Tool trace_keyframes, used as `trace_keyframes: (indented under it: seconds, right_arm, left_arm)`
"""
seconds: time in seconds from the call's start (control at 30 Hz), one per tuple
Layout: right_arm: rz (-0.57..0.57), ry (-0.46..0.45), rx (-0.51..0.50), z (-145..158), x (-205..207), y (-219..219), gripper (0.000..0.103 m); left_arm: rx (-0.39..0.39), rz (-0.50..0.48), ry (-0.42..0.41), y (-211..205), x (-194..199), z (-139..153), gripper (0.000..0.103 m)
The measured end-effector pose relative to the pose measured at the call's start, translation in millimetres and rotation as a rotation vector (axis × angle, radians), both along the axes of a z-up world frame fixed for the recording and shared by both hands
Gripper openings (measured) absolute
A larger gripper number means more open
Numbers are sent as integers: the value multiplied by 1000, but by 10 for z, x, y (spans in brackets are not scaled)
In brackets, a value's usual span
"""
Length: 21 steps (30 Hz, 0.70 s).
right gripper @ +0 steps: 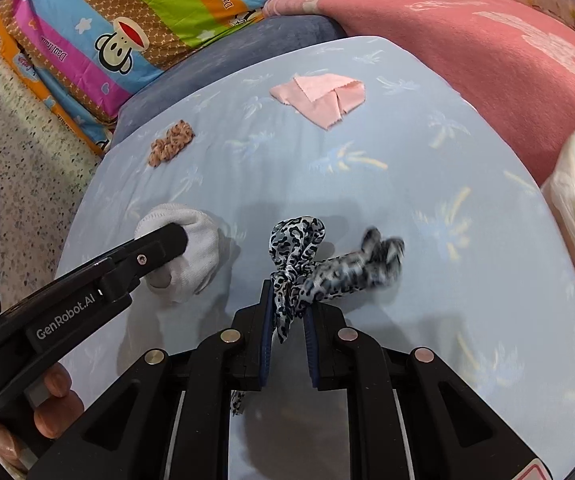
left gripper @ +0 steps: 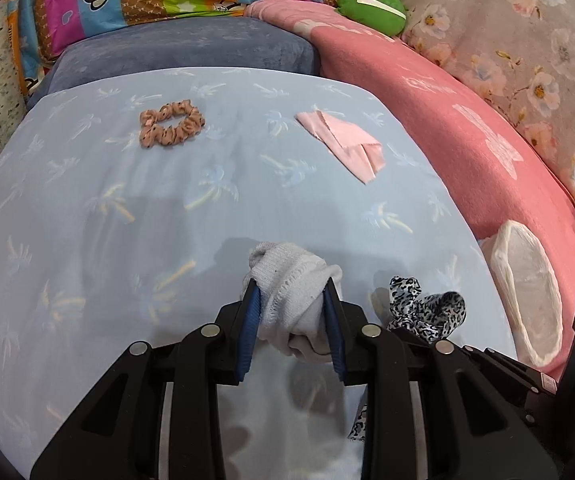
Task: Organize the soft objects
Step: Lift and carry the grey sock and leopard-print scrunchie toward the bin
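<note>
On the left of the pale blue sheet point(left gripper: 87, 208) we see a brown scrunchie point(left gripper: 171, 123), with a folded pink cloth point(left gripper: 341, 142) further right. Our left gripper point(left gripper: 292, 306) has its fingers clenched on a white sock point(left gripper: 287, 280). Just beside it, our right gripper point(right gripper: 288, 308) pinches a leopard-print scarf point(right gripper: 307, 264) above the sheet. A white pouch point(left gripper: 527, 284) lies at the far right.

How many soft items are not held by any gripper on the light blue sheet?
2. The brown scrunchie lies at the far left of the sheet; the pink cloth lies at the far right. More may be hidden under the grippers.
</note>
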State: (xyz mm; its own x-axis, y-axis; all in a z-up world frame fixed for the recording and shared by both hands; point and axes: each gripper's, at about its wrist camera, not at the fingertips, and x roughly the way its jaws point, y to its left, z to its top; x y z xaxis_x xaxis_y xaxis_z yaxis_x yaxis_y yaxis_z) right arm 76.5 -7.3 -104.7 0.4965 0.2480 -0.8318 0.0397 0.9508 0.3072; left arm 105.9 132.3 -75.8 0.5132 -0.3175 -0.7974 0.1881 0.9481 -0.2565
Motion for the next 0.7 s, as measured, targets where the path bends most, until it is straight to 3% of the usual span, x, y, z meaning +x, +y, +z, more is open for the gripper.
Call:
trace_keyframes:
  seconds: [0.33, 0.7]
  right_arm:
    - [-10, -16, -11, 102, -441, 28, 13]
    - [-13, -38, -21, 180, -656, 10, 13]
  left_arm:
    - [-4, 1, -15, 59, -392, 9, 30]
    - [6, -24, -44, -16, -634, 52, 30]
